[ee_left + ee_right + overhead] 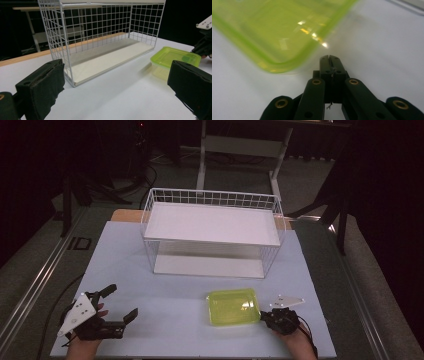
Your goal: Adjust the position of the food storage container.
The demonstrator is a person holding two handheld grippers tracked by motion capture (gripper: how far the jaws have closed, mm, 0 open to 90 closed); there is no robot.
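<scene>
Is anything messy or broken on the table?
Nothing stands out. The green container sits flat on the table, closed and unspilled, and the white wire rack stands straight. The right gripper is shut beside the container.

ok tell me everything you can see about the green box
The green box is a shallow, rectangular container of translucent lime-green plastic with rounded corners and a glossy top that catches glints of light. It lies flat on the table, in front of the wire rack, and the shut right hand-held gripper is at its right edge.
</scene>
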